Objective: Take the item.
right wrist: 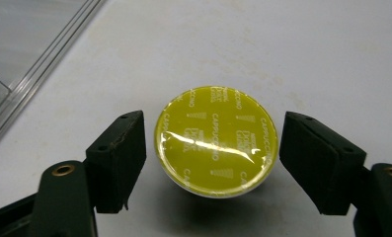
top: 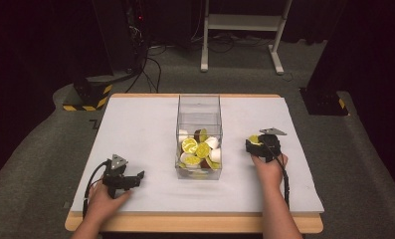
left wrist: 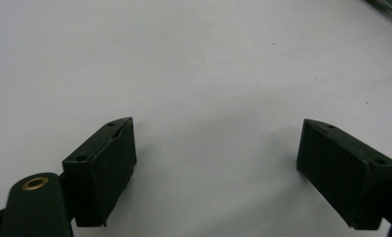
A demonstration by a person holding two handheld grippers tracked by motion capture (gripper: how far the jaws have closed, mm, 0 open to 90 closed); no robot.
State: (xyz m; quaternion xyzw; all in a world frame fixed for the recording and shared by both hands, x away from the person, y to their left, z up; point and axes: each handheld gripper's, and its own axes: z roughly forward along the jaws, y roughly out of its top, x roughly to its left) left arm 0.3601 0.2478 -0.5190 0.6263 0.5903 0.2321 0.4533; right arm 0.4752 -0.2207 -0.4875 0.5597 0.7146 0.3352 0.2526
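Room: dark, with grey carpet; a white frame point(top: 245, 30) stands on the floor beyond the table, cables trail near it, and black-and-yellow striped blocks point(top: 88, 94) sit at the far left.
Table point(top: 135, 129): white top with a wooden edge along the near and far sides; seen up close in the left gripper view it is plain white.
Box point(top: 199, 137): clear, tall, open at the top, standing at the middle of the table; yellow-lidded and white pods lie piled in its near half.
Left hand point(top: 101, 203): comes in from the near edge at the left, resting low on the table and holding its tool turned toward the box.
Right hand point(top: 269, 167): reaches farther forward, right of the box, forearm running straight back to the near edge.
Left gripper point(top: 138, 177): near the table's near-left part, well apart from the box; jaws spread wide over bare white table.
Right gripper point(top: 252, 144): just right of the box, a grey plate on top; jaws apart, one on each side of the pod, with a thin gap showing on each side.
Pod point(right wrist: 216, 140): round, yellow foil lid printed "CAPPUCCINO", sitting on the table between the right jaws, just beside the box wall.
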